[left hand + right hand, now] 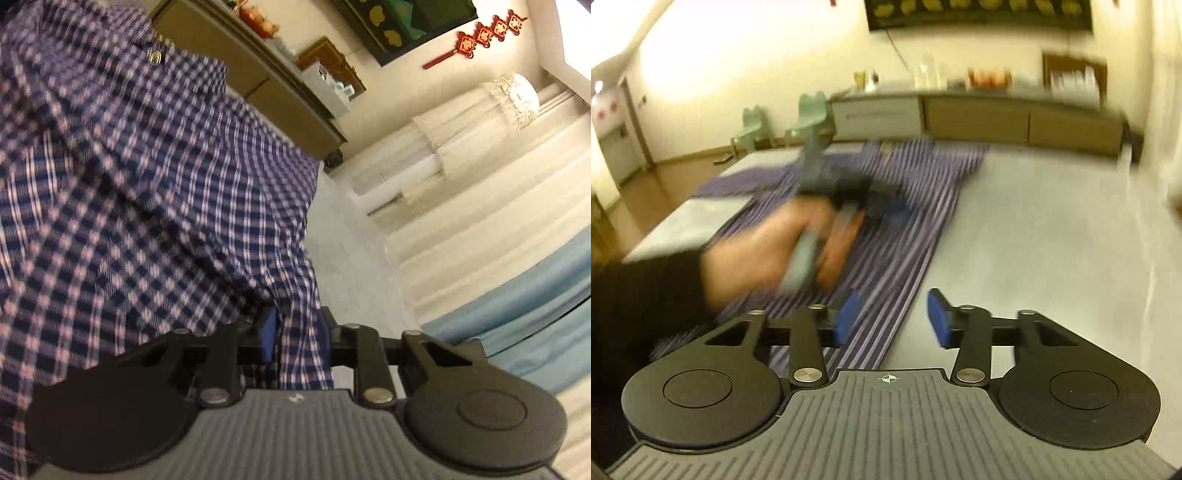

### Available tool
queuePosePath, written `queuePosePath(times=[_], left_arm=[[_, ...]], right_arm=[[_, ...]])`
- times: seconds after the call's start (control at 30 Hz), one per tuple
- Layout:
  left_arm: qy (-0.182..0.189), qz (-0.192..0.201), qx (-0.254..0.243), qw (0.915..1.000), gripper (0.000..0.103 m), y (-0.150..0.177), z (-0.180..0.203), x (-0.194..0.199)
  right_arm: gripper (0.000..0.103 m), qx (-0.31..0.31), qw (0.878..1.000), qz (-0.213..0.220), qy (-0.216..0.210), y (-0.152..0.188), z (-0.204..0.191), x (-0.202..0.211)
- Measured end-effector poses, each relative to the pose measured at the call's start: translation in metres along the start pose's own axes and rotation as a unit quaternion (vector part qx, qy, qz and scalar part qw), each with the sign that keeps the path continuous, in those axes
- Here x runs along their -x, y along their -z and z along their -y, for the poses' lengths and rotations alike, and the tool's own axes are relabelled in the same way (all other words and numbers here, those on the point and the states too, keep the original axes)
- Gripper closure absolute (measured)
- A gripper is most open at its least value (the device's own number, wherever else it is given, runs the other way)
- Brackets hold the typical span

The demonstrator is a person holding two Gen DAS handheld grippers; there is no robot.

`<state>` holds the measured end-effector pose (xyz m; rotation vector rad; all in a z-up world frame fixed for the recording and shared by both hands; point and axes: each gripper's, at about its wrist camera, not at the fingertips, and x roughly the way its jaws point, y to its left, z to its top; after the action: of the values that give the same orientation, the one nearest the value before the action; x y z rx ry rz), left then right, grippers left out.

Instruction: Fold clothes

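Up close, the left wrist view is nearly filled by a blue and white checked shirt (140,192). The left gripper (295,332) has its jaws almost together with a fold of that cloth between them, so it seems to pinch the shirt; one blue pad (269,334) peeks out and the other is hidden behind the cloth. It holds the fold, I think, so that part can be lifted and laid over. Behind stands a long brown cabinet (280,92). Next, the right wrist view is blurry. The shirt (886,206) lies spread on a pale grey table (1052,240), flat for folding. A hand (768,247) holds the left gripper (882,208) down on the cloth. The right gripper (892,319) is about half open and holds nothing, above the shirt's near edge.
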<state>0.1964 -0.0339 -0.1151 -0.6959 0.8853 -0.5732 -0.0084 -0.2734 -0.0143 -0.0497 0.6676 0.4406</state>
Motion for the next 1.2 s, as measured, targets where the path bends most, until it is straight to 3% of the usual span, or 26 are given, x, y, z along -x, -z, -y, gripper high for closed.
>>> queuePosePath(times=[0.1, 0.2, 0.33, 0.37, 0.43, 0.47, 0.5, 0.6, 0.73, 0.8, 0.87, 0.97, 1.0, 1.07, 1.13, 1.2], left_arm=[[-0.001, 0.004, -0.02, 0.9998, 0.085, 0.003, -0.001, -0.003], [0.006, 0.008, -0.03, 0.9995, 0.084, 0.003, -0.001, -0.006], [0.006, 0.004, -0.05, 0.9987, 0.084, 0.009, 0.001, -0.003], [0.006, 0.004, -0.052, 0.9986, 0.084, 0.01, 0.0, -0.002], [0.007, 0.004, -0.049, 0.9987, 0.085, 0.006, 0.002, -0.011], [0.007, 0.003, -0.048, 0.9988, 0.086, 0.004, 0.002, -0.014], [0.007, 0.002, -0.051, 0.9987, 0.087, 0.005, 0.002, -0.014], [0.007, -0.004, -0.063, 0.998, 0.087, 0.007, 0.004, -0.014], [0.003, -0.007, -0.064, 0.9979, 0.092, 0.009, 0.0, -0.011], [0.003, -0.008, -0.061, 0.9981, 0.092, 0.01, -0.002, -0.009], [0.003, -0.009, -0.06, 0.9981, 0.092, 0.011, -0.004, -0.007], [0.002, -0.009, -0.065, 0.9979, 0.092, 0.011, -0.003, -0.008], [0.001, -0.01, -0.067, 0.9977, 0.092, 0.01, -0.001, -0.011], [0.001, -0.009, -0.069, 0.9976, 0.092, 0.009, 0.001, -0.014], [0.012, -0.005, -0.049, 0.9987, 0.09, 0.008, -0.003, -0.011], [0.025, 0.002, -0.023, 0.9994, 0.081, 0.008, -0.007, -0.004]], right_arm=[[0.04, 0.011, 1.0, 0.013, 0.024, -0.075, 0.043, -0.069], [0.028, -0.027, 0.999, 0.008, 0.036, -0.135, 0.09, -0.163], [0.026, -0.113, 0.992, -0.035, 0.041, -0.163, 0.146, -0.289], [0.031, -0.136, 0.989, -0.05, 0.034, -0.163, 0.158, -0.317], [0.057, -0.162, 0.984, -0.07, 0.016, -0.158, 0.173, -0.352], [0.092, -0.165, 0.984, -0.064, 0.011, -0.155, 0.18, -0.36], [0.1, -0.17, 0.984, -0.054, 0.018, -0.154, 0.186, -0.361], [0.101, -0.168, 0.984, -0.03, 0.052, -0.152, 0.203, -0.365], [0.102, -0.132, 0.986, -0.029, 0.097, -0.158, 0.211, -0.374], [0.093, -0.101, 0.986, -0.039, 0.126, -0.164, 0.206, -0.373], [0.087, -0.083, 0.985, -0.022, 0.151, -0.165, 0.196, -0.348], [0.082, -0.096, 0.991, 0.021, 0.086, -0.146, 0.172, -0.283], [0.075, -0.096, 0.993, 0.02, 0.069, -0.132, 0.161, -0.265], [0.074, -0.098, 0.995, 0.006, 0.037, -0.102, 0.143, -0.234], [0.074, -0.097, 0.995, -0.014, 0.032, -0.075, 0.128, -0.211], [0.074, -0.096, 0.994, -0.027, 0.05, -0.056, 0.116, -0.184]])
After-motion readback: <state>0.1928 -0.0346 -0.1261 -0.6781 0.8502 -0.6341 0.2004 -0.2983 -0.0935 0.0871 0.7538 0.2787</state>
